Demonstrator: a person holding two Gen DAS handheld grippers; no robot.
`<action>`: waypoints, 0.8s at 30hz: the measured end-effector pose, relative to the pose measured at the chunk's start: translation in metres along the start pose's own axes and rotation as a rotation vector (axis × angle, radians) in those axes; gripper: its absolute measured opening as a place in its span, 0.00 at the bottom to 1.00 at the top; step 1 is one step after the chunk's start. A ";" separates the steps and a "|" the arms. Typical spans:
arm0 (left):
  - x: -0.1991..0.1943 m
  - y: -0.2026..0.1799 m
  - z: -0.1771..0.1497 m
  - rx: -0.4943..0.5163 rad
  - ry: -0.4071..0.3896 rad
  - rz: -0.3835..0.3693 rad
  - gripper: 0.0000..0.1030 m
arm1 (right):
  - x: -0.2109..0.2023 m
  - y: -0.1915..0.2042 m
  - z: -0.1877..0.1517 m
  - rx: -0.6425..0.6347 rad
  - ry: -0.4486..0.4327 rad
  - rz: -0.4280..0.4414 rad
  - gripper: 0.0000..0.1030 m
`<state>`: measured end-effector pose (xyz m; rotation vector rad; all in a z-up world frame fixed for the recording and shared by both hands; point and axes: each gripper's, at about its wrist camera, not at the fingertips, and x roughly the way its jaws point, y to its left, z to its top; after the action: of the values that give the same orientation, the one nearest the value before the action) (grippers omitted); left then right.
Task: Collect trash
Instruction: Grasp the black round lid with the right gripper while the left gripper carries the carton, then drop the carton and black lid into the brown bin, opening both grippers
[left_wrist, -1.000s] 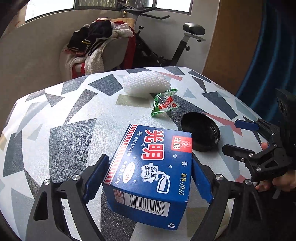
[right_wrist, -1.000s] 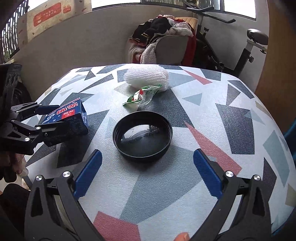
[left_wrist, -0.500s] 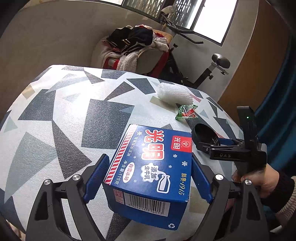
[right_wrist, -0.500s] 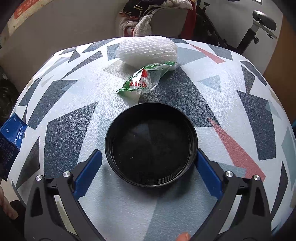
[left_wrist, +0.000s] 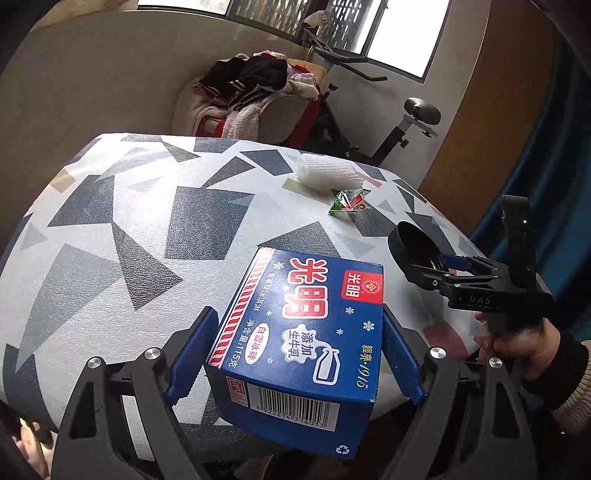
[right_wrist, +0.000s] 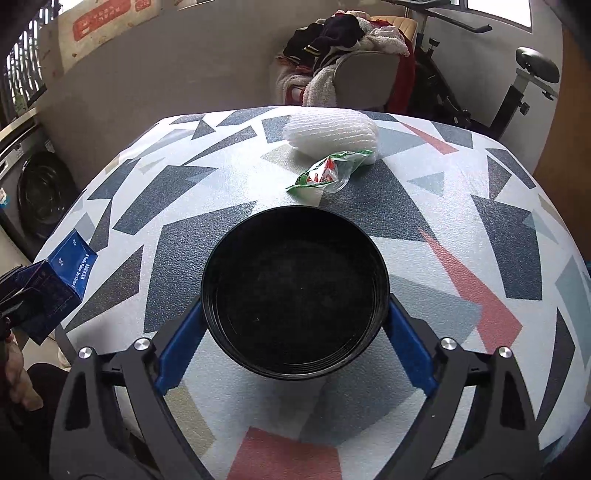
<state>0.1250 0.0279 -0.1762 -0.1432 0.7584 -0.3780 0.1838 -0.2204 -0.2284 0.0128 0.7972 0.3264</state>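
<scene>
Your left gripper (left_wrist: 295, 354) holds the blue carton (left_wrist: 303, 325): jaws pinching its two long sides, the carton lifted over the near edge of the patterned desk (left_wrist: 147, 229). Your right gripper (right_wrist: 295, 332) has its jaws closed on the black lid (right_wrist: 295, 291), one pad at each side of the rim. Green wrapper (right_wrist: 325, 173) lies beyond the lid, touching the white foam net (right_wrist: 332, 133).

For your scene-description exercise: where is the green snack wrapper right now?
The green snack wrapper lies on the patterned table, just in front of the white foam net and beyond the black lid between the right gripper fingers.
</scene>
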 end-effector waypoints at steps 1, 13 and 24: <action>-0.003 -0.004 -0.004 0.007 0.008 -0.005 0.81 | -0.013 0.003 -0.009 -0.002 -0.025 0.019 0.88; -0.035 -0.062 -0.058 0.125 0.101 -0.054 0.81 | -0.098 0.020 -0.081 -0.038 -0.131 0.014 0.88; -0.047 -0.097 -0.089 0.229 0.149 -0.060 0.91 | -0.122 0.032 -0.111 -0.034 -0.162 0.033 0.88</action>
<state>0.0050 -0.0433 -0.1848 0.0782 0.8530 -0.5340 0.0171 -0.2376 -0.2162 0.0205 0.6316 0.3654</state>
